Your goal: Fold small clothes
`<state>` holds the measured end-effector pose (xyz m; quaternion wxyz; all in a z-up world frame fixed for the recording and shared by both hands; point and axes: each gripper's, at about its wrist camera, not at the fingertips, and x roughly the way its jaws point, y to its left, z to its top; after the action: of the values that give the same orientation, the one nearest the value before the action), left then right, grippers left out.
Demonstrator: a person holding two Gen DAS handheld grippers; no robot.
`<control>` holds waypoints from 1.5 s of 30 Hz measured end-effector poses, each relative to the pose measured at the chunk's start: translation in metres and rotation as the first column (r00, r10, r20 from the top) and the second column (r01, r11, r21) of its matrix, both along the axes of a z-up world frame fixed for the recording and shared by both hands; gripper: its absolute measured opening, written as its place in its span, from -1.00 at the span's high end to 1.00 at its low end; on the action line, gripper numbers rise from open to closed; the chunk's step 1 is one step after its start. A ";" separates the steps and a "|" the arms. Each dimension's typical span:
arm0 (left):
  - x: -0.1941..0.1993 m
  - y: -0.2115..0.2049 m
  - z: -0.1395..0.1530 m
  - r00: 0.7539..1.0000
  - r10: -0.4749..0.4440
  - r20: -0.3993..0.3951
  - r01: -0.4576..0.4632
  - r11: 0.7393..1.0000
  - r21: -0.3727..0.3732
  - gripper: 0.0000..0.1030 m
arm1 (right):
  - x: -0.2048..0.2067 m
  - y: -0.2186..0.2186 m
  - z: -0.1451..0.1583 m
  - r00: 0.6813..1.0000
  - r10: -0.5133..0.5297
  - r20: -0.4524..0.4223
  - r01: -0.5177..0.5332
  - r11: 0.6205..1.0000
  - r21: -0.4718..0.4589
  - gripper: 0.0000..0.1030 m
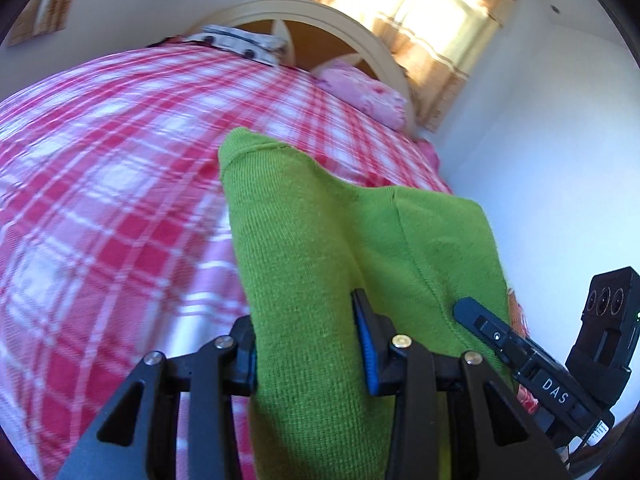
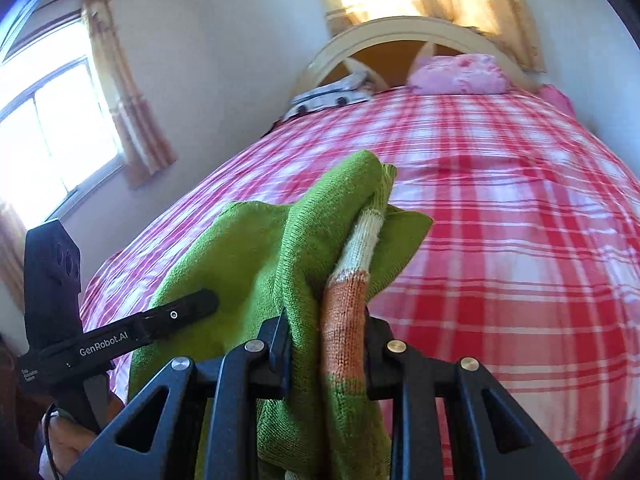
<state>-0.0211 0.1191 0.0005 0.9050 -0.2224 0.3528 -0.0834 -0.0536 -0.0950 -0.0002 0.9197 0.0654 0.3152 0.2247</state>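
Sunlit curtains and an arched headboard (image 2: 400, 28) close off the far end of the bed (image 2: 520, 240), whose pink plaid cover lies below and ahead of both of my tools; I hold the green knitted garment (image 1: 320, 240) up off that cover, stretched between them; my left hand-held gripper (image 1: 310, 344) pinches a plain green fold between its blue pads, and my right hand-held gripper (image 2: 326, 344) is pressed onto a bunched edge where the orange and white striped band (image 2: 352, 280) shows; the cloth runs forward from each set of fingers and sideways across to the other tool, so I judge its long axis spans from hand to hand; neither is nearer, both grip it; the bed lies straight ahead for laying it flat.
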 end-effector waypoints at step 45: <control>-0.013 0.144 -0.038 0.957 0.287 -0.045 -0.276 0.946 0.170 -0.37 | 0.083 0.098 -0.045 1.000 0.003 -0.022 -0.004 0.999 -0.045 0.19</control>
<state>-0.0342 0.2633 -0.0378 0.9100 -0.1992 0.3541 0.0832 0.0294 0.0031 -0.0453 0.9170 0.0468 0.3305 0.2183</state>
